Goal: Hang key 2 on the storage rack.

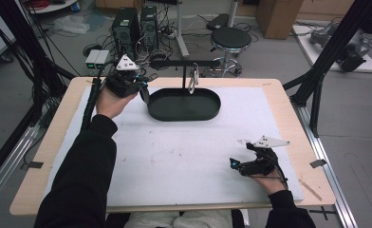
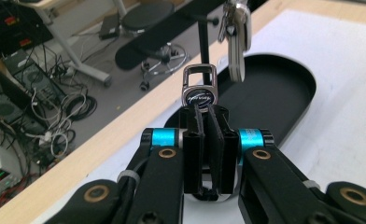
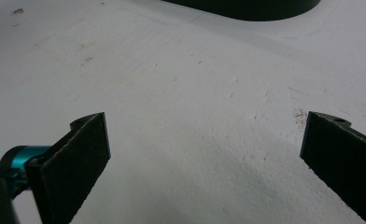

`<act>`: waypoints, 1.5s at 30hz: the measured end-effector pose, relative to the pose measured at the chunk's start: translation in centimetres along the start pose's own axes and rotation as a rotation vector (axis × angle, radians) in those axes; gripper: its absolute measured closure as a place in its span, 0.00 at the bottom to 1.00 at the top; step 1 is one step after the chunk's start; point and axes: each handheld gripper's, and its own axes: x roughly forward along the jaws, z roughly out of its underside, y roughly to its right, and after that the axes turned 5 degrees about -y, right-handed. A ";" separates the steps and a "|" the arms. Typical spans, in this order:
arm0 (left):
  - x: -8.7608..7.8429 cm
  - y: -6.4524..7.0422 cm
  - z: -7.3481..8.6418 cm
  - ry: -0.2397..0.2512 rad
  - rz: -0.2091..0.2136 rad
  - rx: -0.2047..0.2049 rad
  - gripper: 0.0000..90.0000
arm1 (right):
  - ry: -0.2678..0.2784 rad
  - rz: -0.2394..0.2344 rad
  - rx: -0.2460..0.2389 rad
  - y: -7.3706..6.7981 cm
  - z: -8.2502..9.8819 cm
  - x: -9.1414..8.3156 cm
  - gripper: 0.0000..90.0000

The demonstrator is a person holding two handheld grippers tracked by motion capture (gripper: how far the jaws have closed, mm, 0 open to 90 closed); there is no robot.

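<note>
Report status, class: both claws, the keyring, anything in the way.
Left claw shut on keyring, beside the stand. Right claw open, empty, over white mat. Hanging keys close ahead.

Stool [image 1: 230, 39]: black round seat, top centre of the high view, on the floor beyond the table.
Computer towers [image 1: 135, 26]: two, upper left of centre, cables strewn around.
Cardboard box [image 1: 279, 15]: upper right.
White mat [image 1: 184, 152]: covers the tabletop, faintly marked.
</note>
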 end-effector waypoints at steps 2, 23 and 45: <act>0.6 -0.1 -0.5 -0.002 -0.023 -0.001 0.94 | 0.003 0.003 -0.004 0.1 0.0 0.0 0.01; 4.7 -0.4 -0.6 -0.027 -0.096 -0.040 0.94 | -0.007 0.000 -0.015 0.2 0.0 0.2 0.01; 7.8 -1.4 -0.1 -0.040 -0.083 -0.186 0.89 | -0.021 -0.002 -0.002 0.3 0.0 0.4 0.01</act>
